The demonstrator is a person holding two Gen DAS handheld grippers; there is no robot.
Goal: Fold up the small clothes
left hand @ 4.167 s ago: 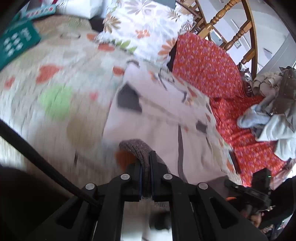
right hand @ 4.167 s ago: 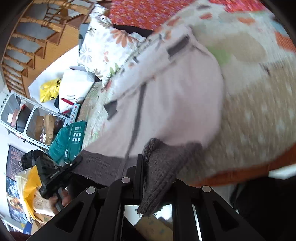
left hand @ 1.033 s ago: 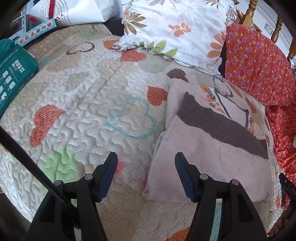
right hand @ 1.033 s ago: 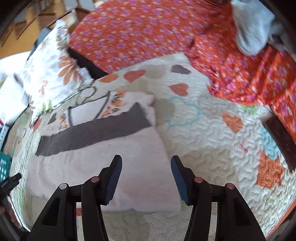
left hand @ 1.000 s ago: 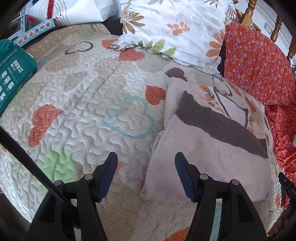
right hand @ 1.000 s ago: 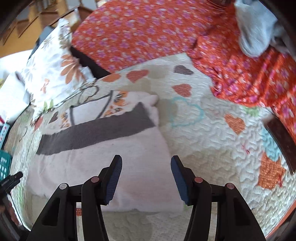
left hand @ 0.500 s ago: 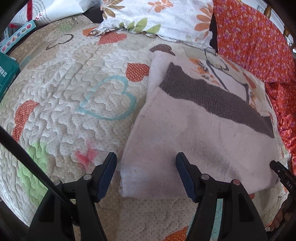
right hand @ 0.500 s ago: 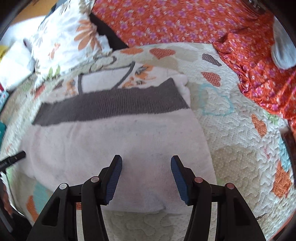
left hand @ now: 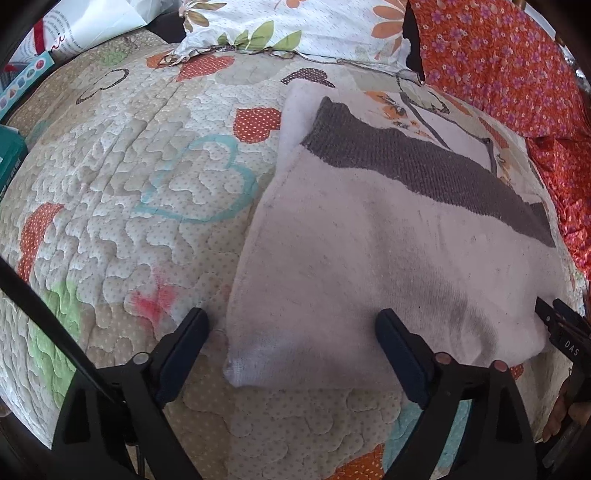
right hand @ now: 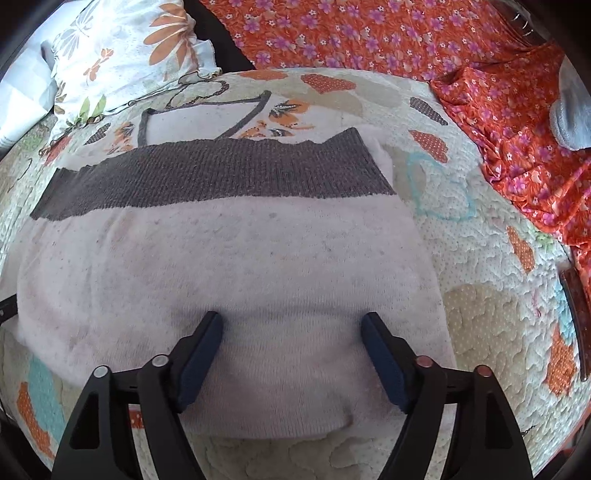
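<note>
A pale pink knit sweater (left hand: 369, 240) with a grey ribbed hem band (left hand: 424, 173) lies folded in half on the quilt, hem toward the pillow. My left gripper (left hand: 291, 332) is open and empty, low over the sweater's near left corner. My right gripper (right hand: 291, 332) is open and empty, its fingers straddling the sweater's (right hand: 240, 266) near folded edge. The grey band (right hand: 221, 173) shows across the right wrist view. The right gripper's tip (left hand: 561, 325) shows at the sweater's right edge in the left wrist view.
The heart-patterned quilt (left hand: 129, 166) covers the bed. A floral pillow (left hand: 295, 26) lies at the back, with an orange flowered cloth (right hand: 406, 40) to the right. A grey garment (right hand: 570, 110) lies on it. A teal box (left hand: 11, 158) sits at far left.
Both grippers let go of the grey hem after laying it over, opened, and have since moved down and closer to the sweater's near folded edge.
</note>
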